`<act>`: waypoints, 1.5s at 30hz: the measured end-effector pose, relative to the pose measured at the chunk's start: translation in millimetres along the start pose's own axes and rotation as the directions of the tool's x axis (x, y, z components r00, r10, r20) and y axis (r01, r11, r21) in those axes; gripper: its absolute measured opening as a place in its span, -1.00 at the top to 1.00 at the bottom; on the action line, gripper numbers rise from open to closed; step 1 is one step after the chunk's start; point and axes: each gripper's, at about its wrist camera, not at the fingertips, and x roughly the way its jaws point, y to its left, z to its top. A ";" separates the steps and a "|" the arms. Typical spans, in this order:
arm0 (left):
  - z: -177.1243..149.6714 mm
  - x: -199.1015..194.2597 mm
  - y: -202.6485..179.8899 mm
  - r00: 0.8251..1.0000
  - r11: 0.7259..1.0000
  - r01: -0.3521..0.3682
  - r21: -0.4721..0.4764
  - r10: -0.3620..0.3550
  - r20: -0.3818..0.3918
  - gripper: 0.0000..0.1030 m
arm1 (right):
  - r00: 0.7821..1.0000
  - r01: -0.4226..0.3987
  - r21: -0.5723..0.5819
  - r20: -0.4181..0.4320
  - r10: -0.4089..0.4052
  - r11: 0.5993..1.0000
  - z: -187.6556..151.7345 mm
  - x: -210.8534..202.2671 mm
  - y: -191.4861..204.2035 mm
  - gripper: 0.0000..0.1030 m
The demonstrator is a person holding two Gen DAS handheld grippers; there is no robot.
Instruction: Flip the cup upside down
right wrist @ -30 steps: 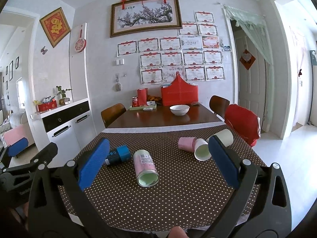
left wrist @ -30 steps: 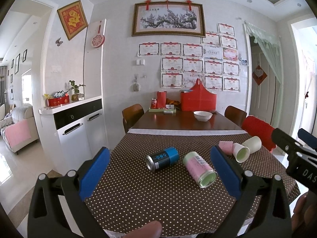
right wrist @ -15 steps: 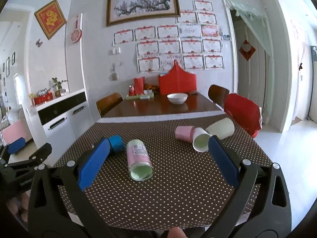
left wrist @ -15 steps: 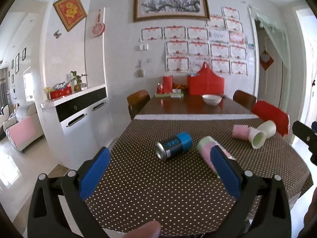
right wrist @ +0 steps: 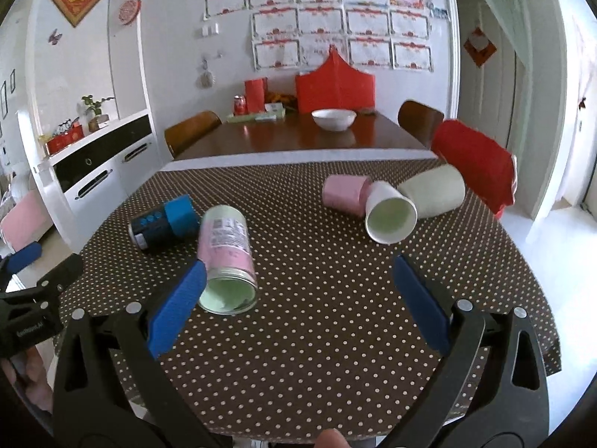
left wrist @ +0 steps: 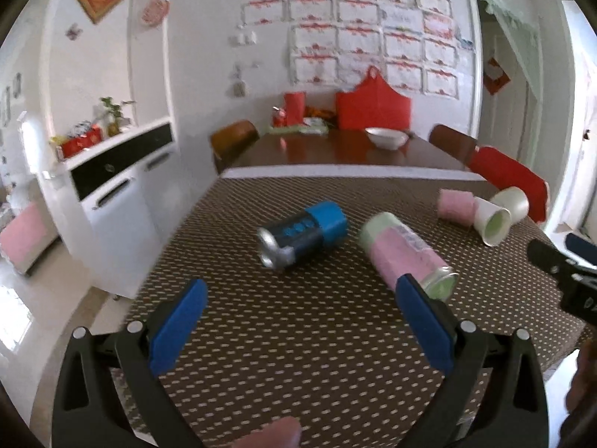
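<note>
Three cups lie on their sides on the dotted brown tablecloth (right wrist: 321, 280): a pink cup (right wrist: 345, 194), a white cup (right wrist: 390, 218) with its mouth towards me, and a pale cup (right wrist: 434, 190). They also show far right in the left wrist view, where the white cup (left wrist: 490, 220) is in front. My right gripper (right wrist: 298, 298) is open and empty, short of the cups. My left gripper (left wrist: 302, 317) is open and empty above the near part of the table. The right gripper's tips (left wrist: 567, 257) show at the right edge of the left wrist view.
A pink can (right wrist: 225, 257) and a blue-capped dark can (right wrist: 164, 222) lie on their sides at the left. A white bowl (right wrist: 334, 118), red boxes and a soda can stand at the table's far end. Chairs, one with a red cover (right wrist: 474, 164), flank the table. A white cabinet (left wrist: 112, 186) stands left.
Both grippers have moved forward and tilted down over the table, so the cans and cups look nearer and lower in both views. Both grippers stay open and empty.
</note>
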 end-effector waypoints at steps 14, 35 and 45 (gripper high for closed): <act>32.9 99.3 -94.7 0.980 0.999 0.028 0.041 -0.019 -0.196 -0.93 | 0.999 0.032 0.114 -0.032 -0.029 0.993 -6.0 25.3 -65.3 -0.89; 25.5 168.0 -120.9 0.933 0.994 0.094 0.047 -0.071 -0.352 -0.45 | 0.998 0.013 0.151 -0.063 -0.003 0.989 -4.5 46.9 -95.6 -0.89; 13.3 134.3 -106.9 0.924 0.981 0.188 0.056 -0.157 -0.348 -0.44 | 0.998 0.014 0.139 -0.062 -0.005 0.990 -3.3 41.1 -83.2 -0.89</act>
